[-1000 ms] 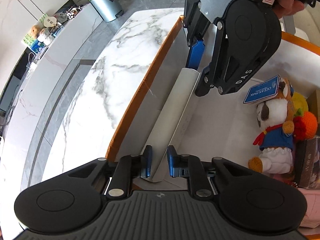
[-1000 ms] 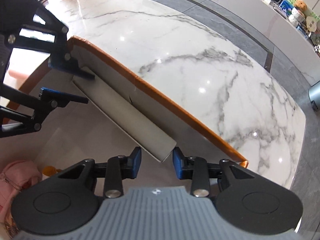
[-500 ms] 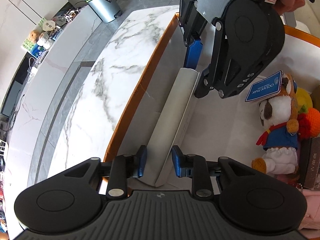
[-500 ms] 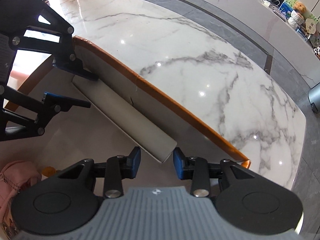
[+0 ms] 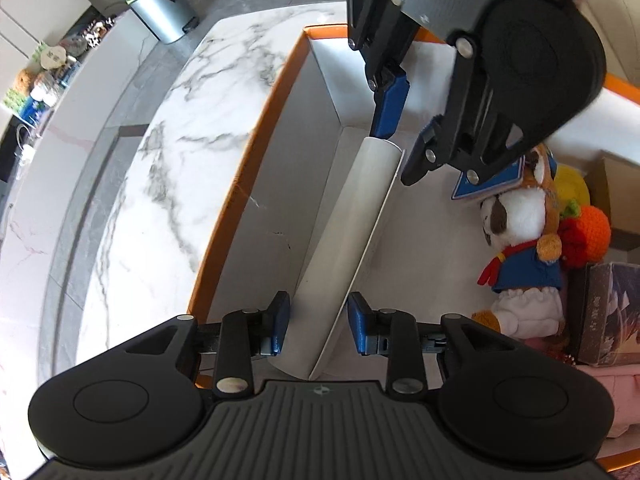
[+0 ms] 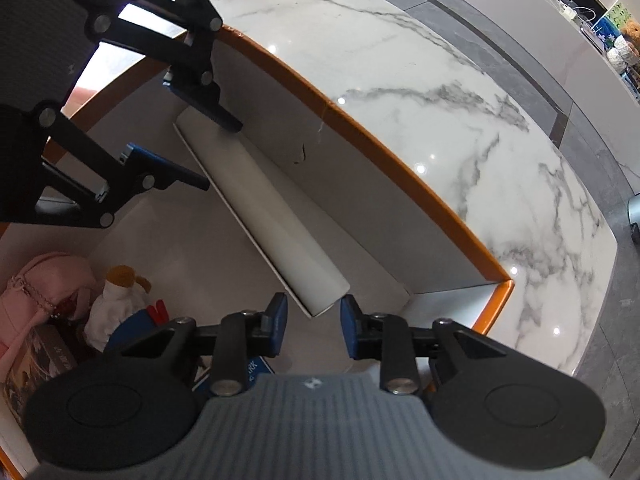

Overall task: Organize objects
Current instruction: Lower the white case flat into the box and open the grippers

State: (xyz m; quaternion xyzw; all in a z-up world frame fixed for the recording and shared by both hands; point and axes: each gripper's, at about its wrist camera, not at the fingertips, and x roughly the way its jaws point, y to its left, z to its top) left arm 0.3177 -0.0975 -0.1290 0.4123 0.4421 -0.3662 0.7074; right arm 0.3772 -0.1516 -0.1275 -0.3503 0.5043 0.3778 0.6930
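Observation:
A long white folded panel (image 5: 348, 236) lies inside an orange-rimmed box (image 5: 244, 184), next to its left wall. It also shows in the right wrist view (image 6: 264, 216). My left gripper (image 5: 319, 322) is open, its jaws on either side of the panel's near end without clamping it. My right gripper (image 6: 312, 322) is open at the panel's other end, its fingers a little apart from the panel. The right gripper shows in the left wrist view (image 5: 404, 132), and the left gripper shows in the right wrist view (image 6: 200, 148).
A plush dog (image 5: 520, 248) with a blue tag, an orange knitted toy (image 5: 588, 236), a dark box (image 5: 608, 312) and a pink bag (image 6: 48, 280) lie in the box. The box stands on a marble table (image 5: 168, 184). A metal bin (image 5: 160, 12) stands beyond.
Both grippers have opened wider and released the panel, which now rests lower in the box along the wall. Both grippers have lifted slightly.

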